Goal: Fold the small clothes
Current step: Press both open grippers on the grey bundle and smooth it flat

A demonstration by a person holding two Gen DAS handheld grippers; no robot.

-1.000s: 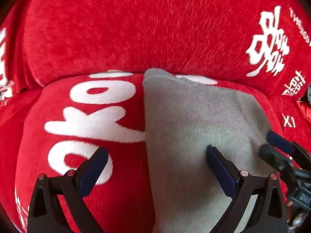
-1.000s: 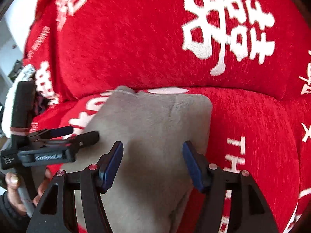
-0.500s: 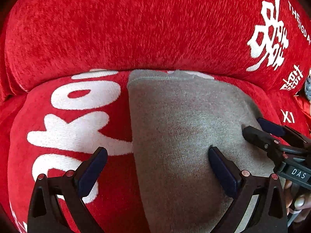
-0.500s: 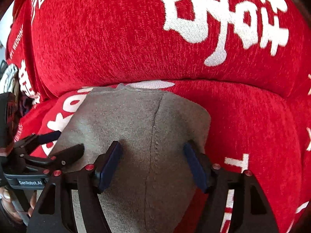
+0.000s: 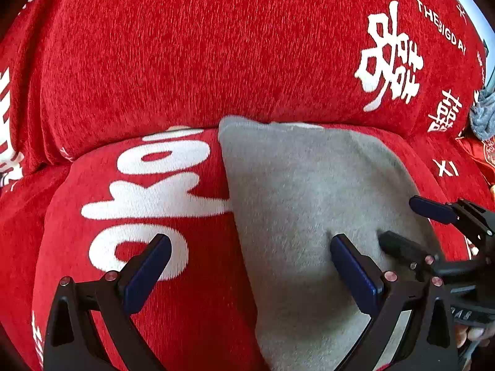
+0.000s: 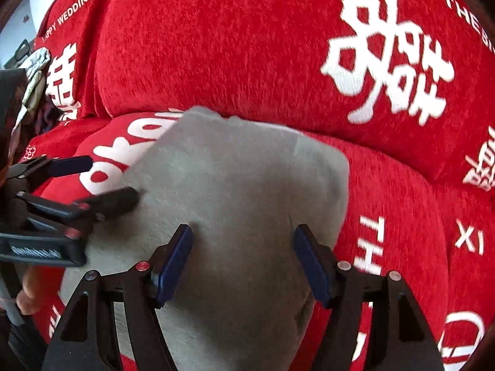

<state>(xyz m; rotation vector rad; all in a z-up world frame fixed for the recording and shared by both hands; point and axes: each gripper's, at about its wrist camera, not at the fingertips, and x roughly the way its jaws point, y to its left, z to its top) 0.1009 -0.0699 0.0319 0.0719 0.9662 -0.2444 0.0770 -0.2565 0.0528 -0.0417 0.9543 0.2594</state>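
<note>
Grey garment [image 5: 309, 210], soft fleecy knit, lies flat on red chenille sofa seat [image 5: 185, 293]. Left gripper [image 5: 250, 266] spread wide, straddling its left edge; right gripper [image 6: 243, 255] apart, above the cloth.

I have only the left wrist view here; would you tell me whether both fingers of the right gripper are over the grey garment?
Observer: Yes. In the right wrist view the right gripper is open, with both fingers over the grey garment and no cloth pinched.
Operator: Thank you. Where does the garment's right edge run?
Observer: It curves down just outside the right finger, and the red printed sofa cover lies bare beyond it.
Operator: Is there any seam I should line up on?
Observer: A faint seam runs down the cloth between the fingers, close to the right one.
</note>
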